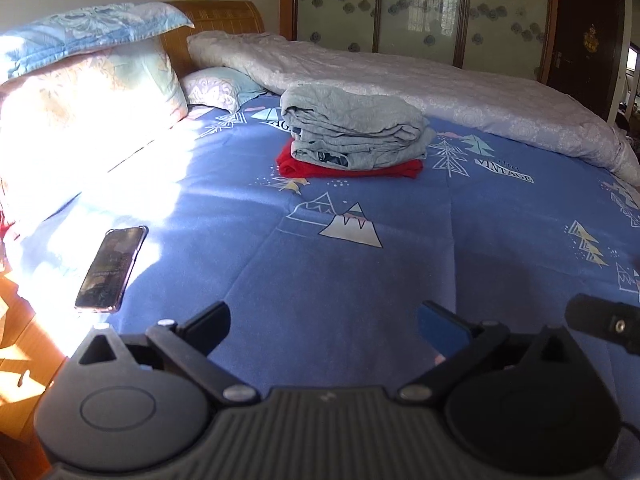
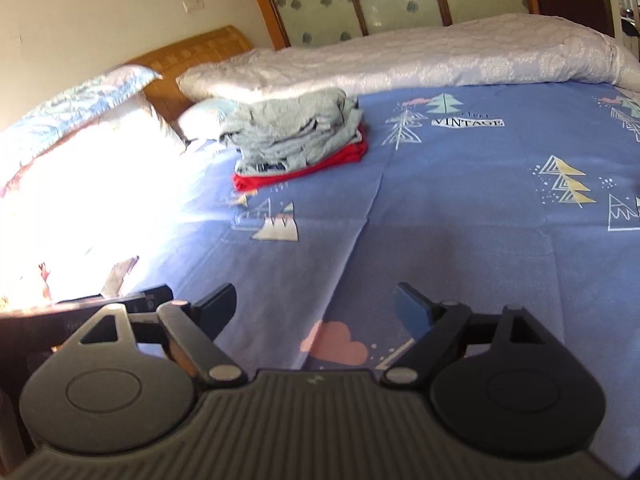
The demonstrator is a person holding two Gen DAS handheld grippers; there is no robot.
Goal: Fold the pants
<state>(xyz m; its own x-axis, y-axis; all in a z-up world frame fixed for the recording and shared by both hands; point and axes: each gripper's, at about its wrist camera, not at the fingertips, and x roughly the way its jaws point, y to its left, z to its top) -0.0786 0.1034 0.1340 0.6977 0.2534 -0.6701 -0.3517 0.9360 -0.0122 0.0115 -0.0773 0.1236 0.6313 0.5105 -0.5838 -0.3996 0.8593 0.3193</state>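
Folded grey pants (image 1: 352, 132) lie stacked on a folded red garment (image 1: 348, 168) on the blue patterned bedsheet (image 1: 360, 272), near the bed's far side. The stack also shows in the right wrist view: the grey pants (image 2: 292, 132) on the red garment (image 2: 304, 168). My left gripper (image 1: 324, 328) is open and empty, hovering low over the sheet well in front of the stack. My right gripper (image 2: 316, 312) is open and empty too, over the sheet (image 2: 440, 220), to the right of the left one. Part of the right gripper shows at the left wrist view's right edge (image 1: 604, 320).
A phone (image 1: 110, 268) lies on the sheet at the left near the bed edge. Pillows (image 1: 88, 80) are piled at the headboard. A rolled pale quilt (image 1: 440, 84) runs along the far side. Strong sunlight washes out the left part.
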